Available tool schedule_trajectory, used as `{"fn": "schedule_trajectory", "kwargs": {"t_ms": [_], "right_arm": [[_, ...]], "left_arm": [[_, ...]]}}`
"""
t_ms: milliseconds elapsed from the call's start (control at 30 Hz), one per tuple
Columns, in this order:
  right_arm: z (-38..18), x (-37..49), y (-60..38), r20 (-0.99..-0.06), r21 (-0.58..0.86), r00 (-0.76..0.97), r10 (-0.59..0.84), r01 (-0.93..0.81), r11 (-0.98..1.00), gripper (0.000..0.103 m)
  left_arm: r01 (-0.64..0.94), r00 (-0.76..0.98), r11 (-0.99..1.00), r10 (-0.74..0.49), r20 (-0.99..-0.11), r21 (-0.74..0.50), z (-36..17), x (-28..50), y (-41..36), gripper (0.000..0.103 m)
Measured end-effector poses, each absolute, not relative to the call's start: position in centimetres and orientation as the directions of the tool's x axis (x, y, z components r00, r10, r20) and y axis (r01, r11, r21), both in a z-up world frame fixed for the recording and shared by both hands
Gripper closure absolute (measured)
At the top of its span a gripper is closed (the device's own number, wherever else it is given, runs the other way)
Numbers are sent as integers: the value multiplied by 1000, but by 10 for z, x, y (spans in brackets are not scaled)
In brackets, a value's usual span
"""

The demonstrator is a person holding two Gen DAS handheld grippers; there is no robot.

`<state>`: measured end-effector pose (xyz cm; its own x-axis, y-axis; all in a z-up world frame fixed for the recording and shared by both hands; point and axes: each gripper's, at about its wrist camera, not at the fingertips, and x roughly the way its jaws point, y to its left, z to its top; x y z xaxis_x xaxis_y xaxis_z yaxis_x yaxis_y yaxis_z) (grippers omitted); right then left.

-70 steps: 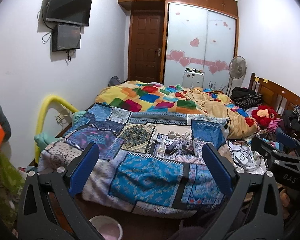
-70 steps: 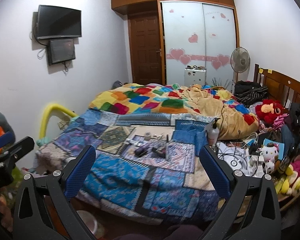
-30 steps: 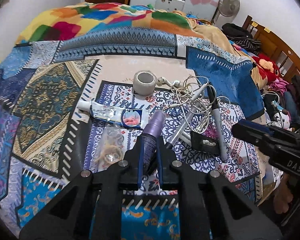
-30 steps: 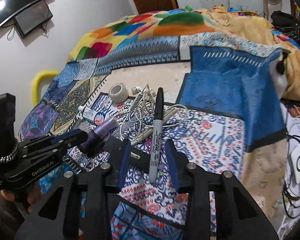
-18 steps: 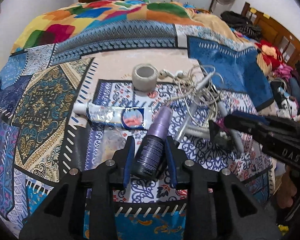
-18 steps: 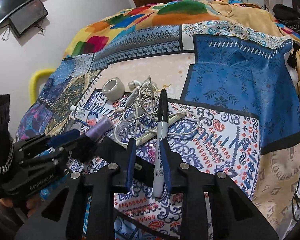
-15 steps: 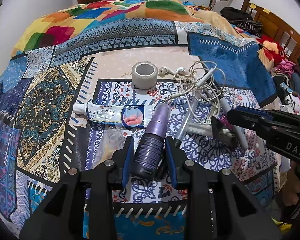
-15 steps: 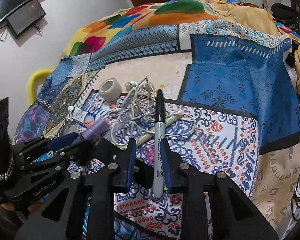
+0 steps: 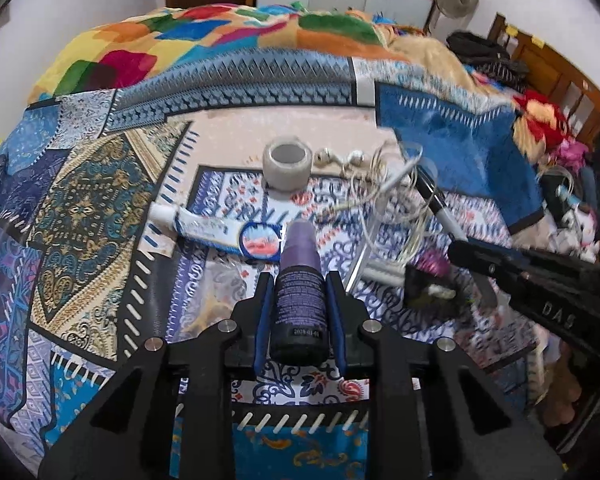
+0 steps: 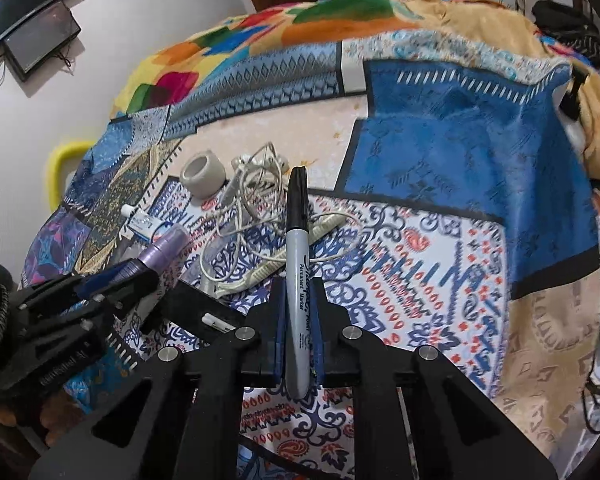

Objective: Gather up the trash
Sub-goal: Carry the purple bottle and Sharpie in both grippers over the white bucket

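Lifted since before, purple bottle (image 9: 298,292) and marker (image 10: 297,280) sit clamped between fingers

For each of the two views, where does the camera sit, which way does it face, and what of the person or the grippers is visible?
Left wrist: sits behind the left gripper, looks across the bed; gripper shut on the purple bottle; right gripper at the right edge.
Right wrist: sits behind the right gripper, facing the bed; gripper shut on the marker; left gripper at the left.
Shared: tape roll, earphone cable, toothpaste tube.
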<state>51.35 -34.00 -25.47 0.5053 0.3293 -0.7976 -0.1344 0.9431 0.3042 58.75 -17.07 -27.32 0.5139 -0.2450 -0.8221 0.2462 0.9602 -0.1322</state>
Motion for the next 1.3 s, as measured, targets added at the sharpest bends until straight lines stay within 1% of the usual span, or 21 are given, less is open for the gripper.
{"fn": "schedule_trajectory", "kwargs": {"t_ms": [167, 467, 733, 867, 1067, 1300], "right_arm": [[-229, 501, -345, -780, 278, 548, 303, -132, 952, 93], [-156, 460, -339, -717, 259, 622, 315, -181, 949, 93], [-92, 406, -298, -652, 249, 652, 387, -298, 921, 93], [-70, 377, -268, -631, 250, 642, 436, -364, 897, 93], [-57, 340, -218, -619, 254, 594, 513, -467, 847, 93], [-72, 308, -156, -645, 267, 491, 585, -573, 775, 93]], "left_arm": [[216, 548, 960, -272, -791, -180, -244, 579, -160, 78], [188, 628, 963, -271, -729, -195, -173, 530, -143, 78], [125, 726, 981, -191, -661, -146, -95, 442, -97, 78], [80, 756, 989, -140, -640, -122, -70, 400, -69, 78], [-1, 775, 995, -64, -628, -104, -52, 338, -16, 78], [-124, 751, 984, 11, -660, -124, -70, 281, 49, 78]]}}
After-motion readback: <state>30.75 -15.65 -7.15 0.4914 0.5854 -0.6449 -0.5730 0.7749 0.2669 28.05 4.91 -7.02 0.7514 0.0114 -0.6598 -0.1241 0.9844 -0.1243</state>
